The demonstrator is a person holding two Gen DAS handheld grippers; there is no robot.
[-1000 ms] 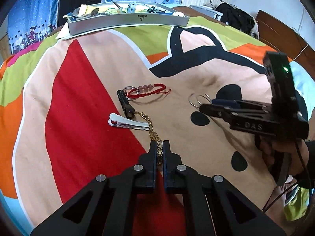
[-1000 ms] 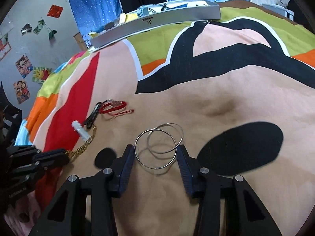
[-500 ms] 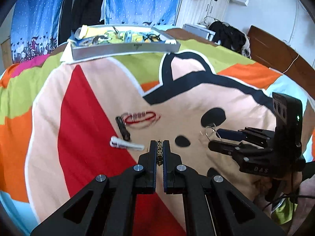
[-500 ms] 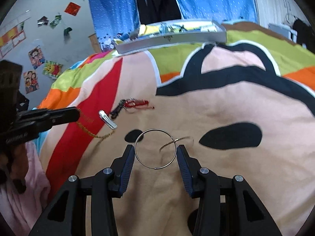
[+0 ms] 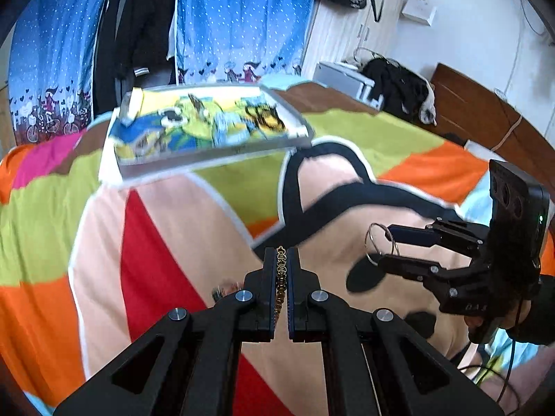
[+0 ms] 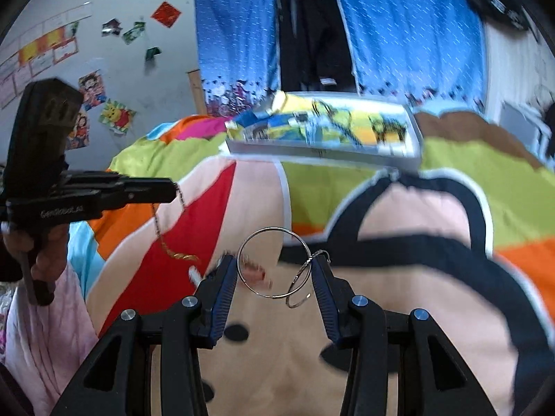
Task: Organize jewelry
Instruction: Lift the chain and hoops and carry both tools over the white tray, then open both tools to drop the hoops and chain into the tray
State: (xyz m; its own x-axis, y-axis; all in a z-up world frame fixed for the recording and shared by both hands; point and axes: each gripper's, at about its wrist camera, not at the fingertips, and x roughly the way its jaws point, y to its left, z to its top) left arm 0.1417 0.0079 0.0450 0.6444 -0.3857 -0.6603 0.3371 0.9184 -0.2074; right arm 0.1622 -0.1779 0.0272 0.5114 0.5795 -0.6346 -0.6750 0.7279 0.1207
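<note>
My left gripper [image 5: 281, 256] is shut on a gold chain [image 5: 280, 279], held up off the bedspread. In the right wrist view the left gripper [image 6: 172, 190] is at the left, and the chain [image 6: 158, 228] dangles from its tips. My right gripper [image 6: 274, 270] is shut on two linked silver hoops [image 6: 274, 229]: one is clamped across its width between the blue pads, the other [image 6: 297, 300] hangs from it. In the left wrist view the right gripper [image 5: 380, 246] holds those hoops [image 5: 368, 242] at the right. A grey tray [image 5: 208, 159] with a cartoon-print lining lies at the bed's far side.
A white clip [image 6: 195, 275] and a blurred red bracelet [image 6: 255, 272] lie on the colourful bedspread [image 6: 416, 215] below my right gripper. Blue curtains [image 5: 242, 17] and dark hanging clothes stand behind the tray [image 6: 322, 152]. A person's hand [image 6: 45, 253] grips the left handle.
Both grippers have risen off the bedspread and swung toward the tray. The chain has left the bed and now hangs free; the hoops came up with the right gripper.
</note>
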